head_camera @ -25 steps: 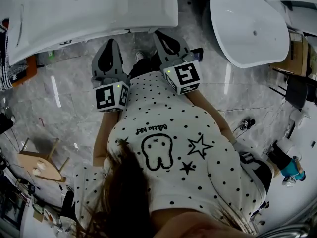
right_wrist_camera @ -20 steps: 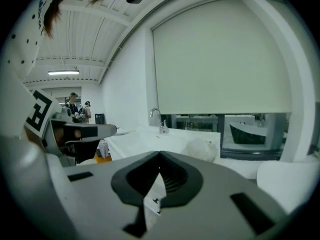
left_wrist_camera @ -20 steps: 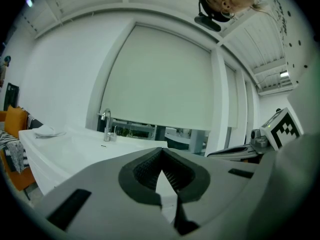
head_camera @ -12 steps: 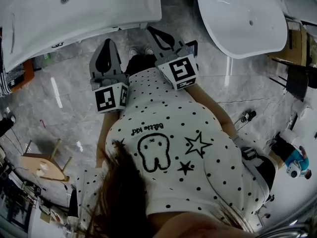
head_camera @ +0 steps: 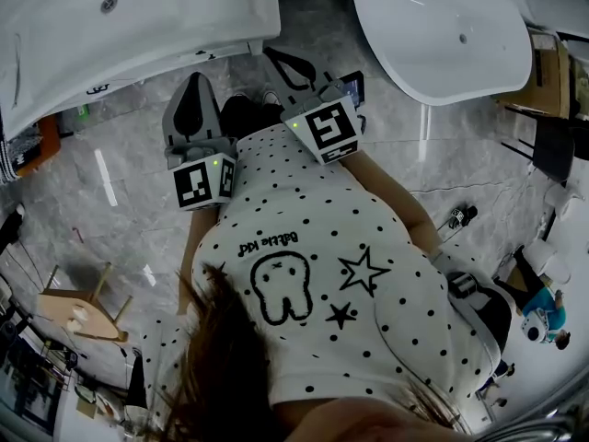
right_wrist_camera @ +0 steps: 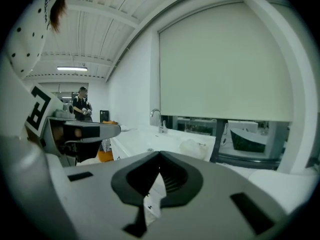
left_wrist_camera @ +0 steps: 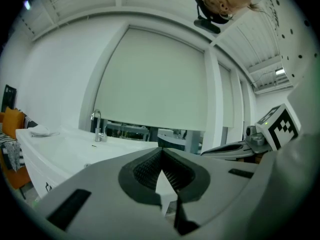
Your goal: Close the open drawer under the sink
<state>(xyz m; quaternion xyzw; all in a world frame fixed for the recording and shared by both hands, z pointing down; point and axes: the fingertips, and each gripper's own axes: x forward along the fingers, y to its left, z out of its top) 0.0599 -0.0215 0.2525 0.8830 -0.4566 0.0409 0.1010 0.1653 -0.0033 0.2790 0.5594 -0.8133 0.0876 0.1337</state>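
The long white basin [head_camera: 138, 26] is filling the far left, and an oval tub [head_camera: 442, 35] is sitting at the far right, with grey marble floor [head_camera: 120, 182] spreading between them. No open drawer is showing under either in any view, so where it is and how it looks cannot be told. Judging by that, the closing is not yet starting. The left gripper [left_wrist_camera: 161, 150] and right gripper [right_wrist_camera: 160, 156] are hovering near the person, both pinched together on nothing
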